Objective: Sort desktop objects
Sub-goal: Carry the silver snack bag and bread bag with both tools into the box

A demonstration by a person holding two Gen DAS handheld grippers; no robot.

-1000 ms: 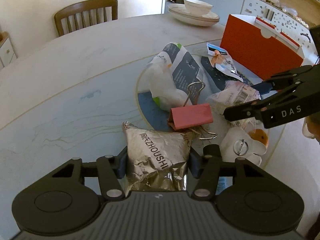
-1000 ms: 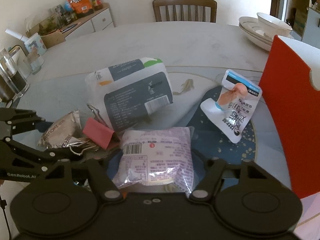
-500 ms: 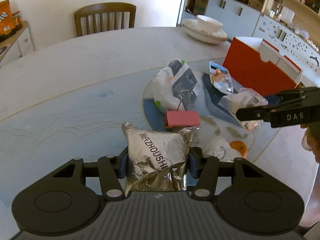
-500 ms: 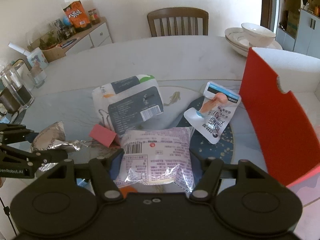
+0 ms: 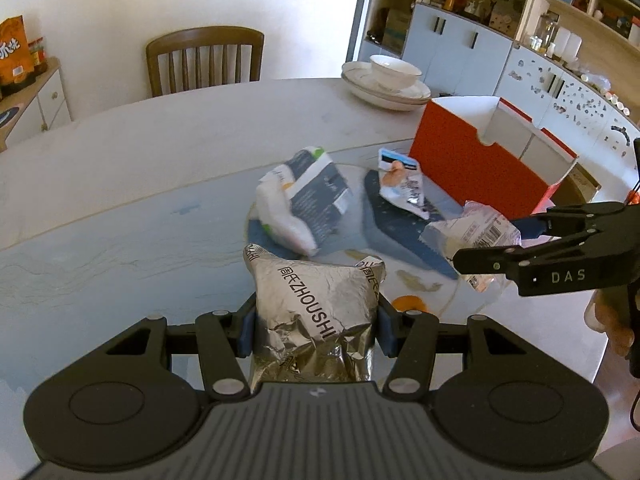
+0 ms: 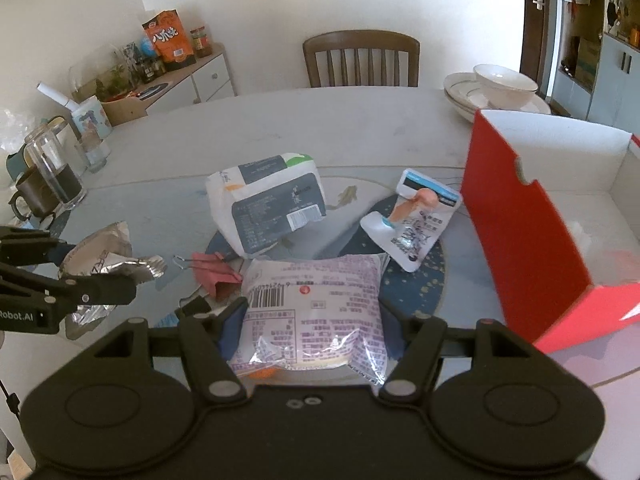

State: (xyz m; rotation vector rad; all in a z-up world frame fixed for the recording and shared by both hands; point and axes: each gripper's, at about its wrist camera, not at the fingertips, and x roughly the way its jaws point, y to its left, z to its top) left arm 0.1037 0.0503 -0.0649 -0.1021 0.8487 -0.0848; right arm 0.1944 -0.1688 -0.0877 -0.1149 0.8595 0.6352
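Left tongs (image 5: 314, 330) pinch a silver "ZHOUSHI" packet (image 5: 316, 312); right tongs (image 6: 312, 320) pinch a barcoded purple-print pouch (image 6: 316, 312).

A crinkled silver foil packet (image 5: 316, 312) bears black lettering. The clear plastic pouch (image 6: 316, 312) carries purple print. Beside the red cardboard box (image 6: 524, 236), a white-and-grey bag (image 6: 268, 204) shows a green corner.
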